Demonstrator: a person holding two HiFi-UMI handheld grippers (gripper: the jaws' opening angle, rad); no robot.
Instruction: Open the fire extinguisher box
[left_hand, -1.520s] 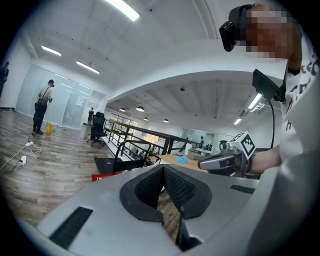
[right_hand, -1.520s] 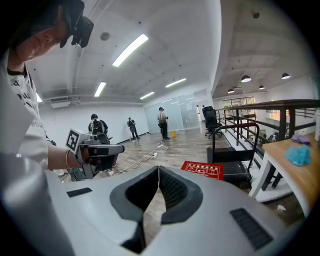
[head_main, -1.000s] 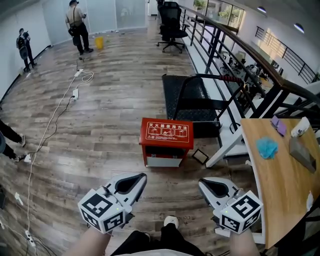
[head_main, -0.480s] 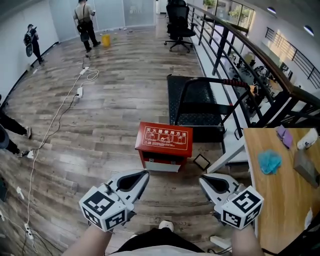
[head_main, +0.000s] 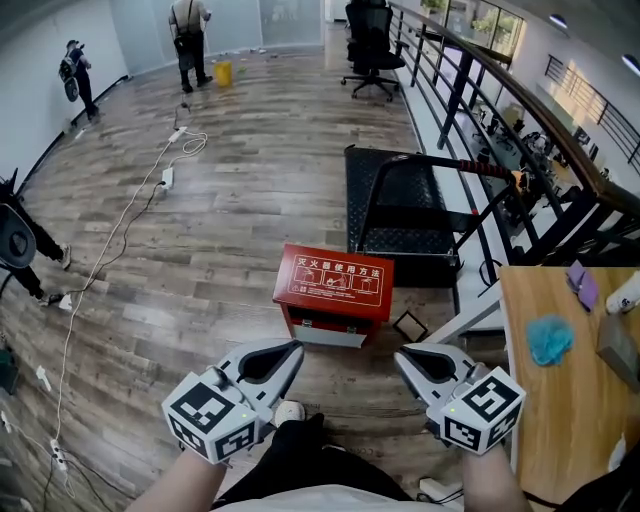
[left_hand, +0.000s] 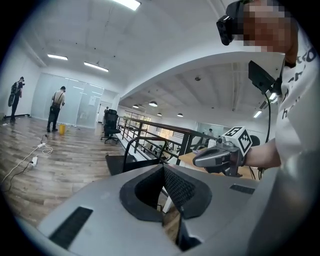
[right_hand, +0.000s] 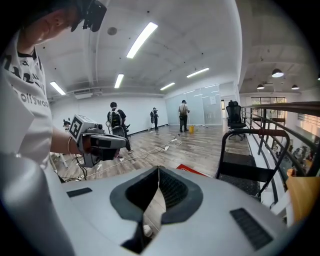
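Grey-brown wood-plank flooring fills the head view, and near its centre stands the squat red metal fire extinguisher box with white printing on its flat lid (head_main: 333, 285). The lid lies down, so the box is shut. A black platform trolley with a tubular handle (head_main: 400, 215) sits on the floor at the box's one o'clock. A pale wooden table (head_main: 560, 400) is at its four o'clock.

The grey left gripper with its marker cube (head_main: 290, 350) hangs at the box's seven o'clock, and the matching right gripper (head_main: 402, 356) at its five o'clock. Both are near the box and touch nothing. In each gripper view the ribbed black pads meet in a closed seam, so both grippers are clenched on nothing. From the right gripper view only a red corner of the box shows past the jaws.

I judge this to be the approach, with the opening not yet begun. The next move calls for bringing the grippers over the lid's near edge, parting a pair of jaws and finding a purchase. Which edge carries the hinge, or any latch, I cannot tell from this steep angle.
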